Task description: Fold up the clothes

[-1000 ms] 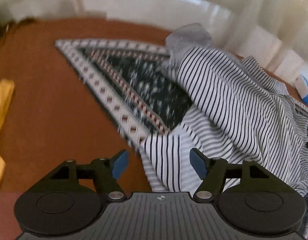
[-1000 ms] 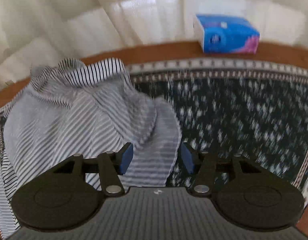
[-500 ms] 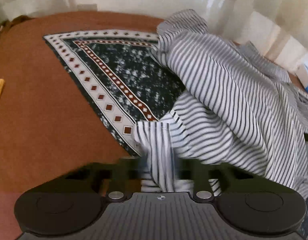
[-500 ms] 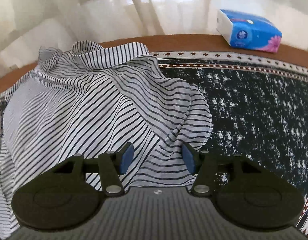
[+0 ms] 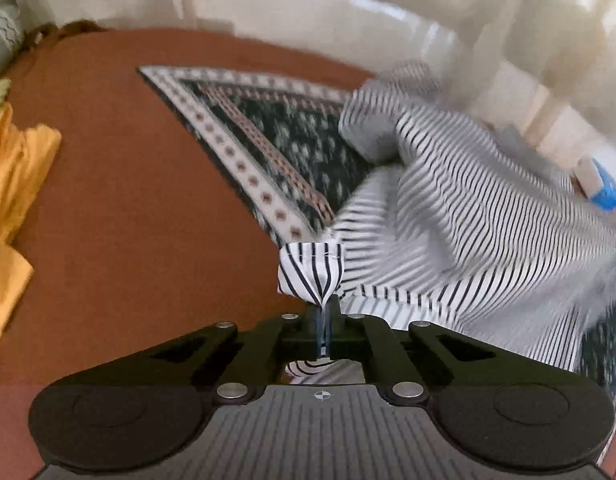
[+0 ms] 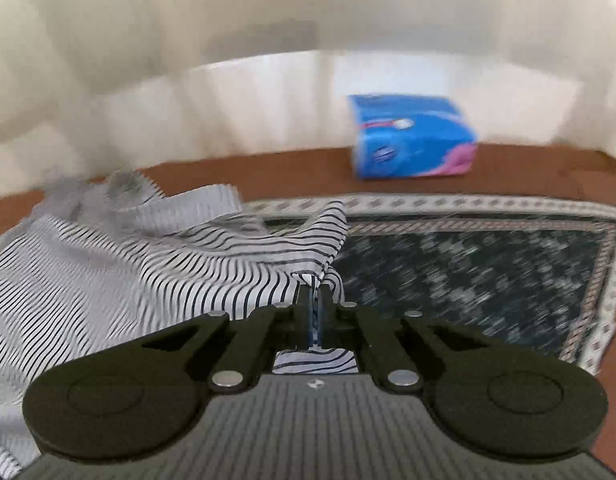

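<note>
Both grippers, left and right, pinch thin shirt edges over the mat; fabric may slip free.

Yellow cloth cut off at left edge

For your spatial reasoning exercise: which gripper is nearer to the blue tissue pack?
Right. The right gripper, shut on the striped shirt, faces the blue tissue pack across the patterned mat. The left gripper grips the shirt's opposite side, the pack at its view's far edge.
</note>
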### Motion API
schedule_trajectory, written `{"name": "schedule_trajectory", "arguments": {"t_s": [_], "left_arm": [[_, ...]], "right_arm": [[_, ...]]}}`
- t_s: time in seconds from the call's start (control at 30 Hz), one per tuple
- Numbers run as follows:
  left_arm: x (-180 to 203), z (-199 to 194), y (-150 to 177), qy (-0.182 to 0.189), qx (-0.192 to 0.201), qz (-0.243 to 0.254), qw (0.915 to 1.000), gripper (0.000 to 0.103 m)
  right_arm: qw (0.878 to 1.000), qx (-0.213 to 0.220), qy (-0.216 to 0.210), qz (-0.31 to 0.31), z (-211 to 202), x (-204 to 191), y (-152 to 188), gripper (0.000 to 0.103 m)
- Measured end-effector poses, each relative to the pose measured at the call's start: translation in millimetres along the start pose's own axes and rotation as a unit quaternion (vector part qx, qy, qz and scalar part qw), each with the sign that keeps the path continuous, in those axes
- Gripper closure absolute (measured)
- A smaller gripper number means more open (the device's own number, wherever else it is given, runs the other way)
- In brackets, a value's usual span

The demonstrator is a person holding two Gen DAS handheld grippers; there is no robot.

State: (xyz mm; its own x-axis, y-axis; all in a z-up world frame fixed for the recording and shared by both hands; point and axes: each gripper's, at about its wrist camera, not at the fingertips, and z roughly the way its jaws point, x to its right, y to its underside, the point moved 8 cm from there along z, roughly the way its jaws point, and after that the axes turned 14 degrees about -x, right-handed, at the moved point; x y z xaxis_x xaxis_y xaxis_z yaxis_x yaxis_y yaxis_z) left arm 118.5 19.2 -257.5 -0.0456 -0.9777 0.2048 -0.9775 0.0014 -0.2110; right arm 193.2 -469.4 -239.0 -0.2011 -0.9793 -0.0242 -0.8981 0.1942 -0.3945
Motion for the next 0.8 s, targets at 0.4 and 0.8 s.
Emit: {"name": "schedule_trajectory", "arguments": {"t_s": [0.4,0.8], "left_arm": [[-25.0,-10.5,0.3,-0.003,0.024,-0.046,0.9987,0.048],[-27.8,13.8,-14.8,0.001,0.026,-0.041,0.9988,0.033]], "right_arm": [[0.996,0.073,0.044,0.036,-44.7,-3.5,53.1,0.045],[0.983,-0.089,-0.158,0.030,-48.4,-98.7,218.2,0.048]]}}
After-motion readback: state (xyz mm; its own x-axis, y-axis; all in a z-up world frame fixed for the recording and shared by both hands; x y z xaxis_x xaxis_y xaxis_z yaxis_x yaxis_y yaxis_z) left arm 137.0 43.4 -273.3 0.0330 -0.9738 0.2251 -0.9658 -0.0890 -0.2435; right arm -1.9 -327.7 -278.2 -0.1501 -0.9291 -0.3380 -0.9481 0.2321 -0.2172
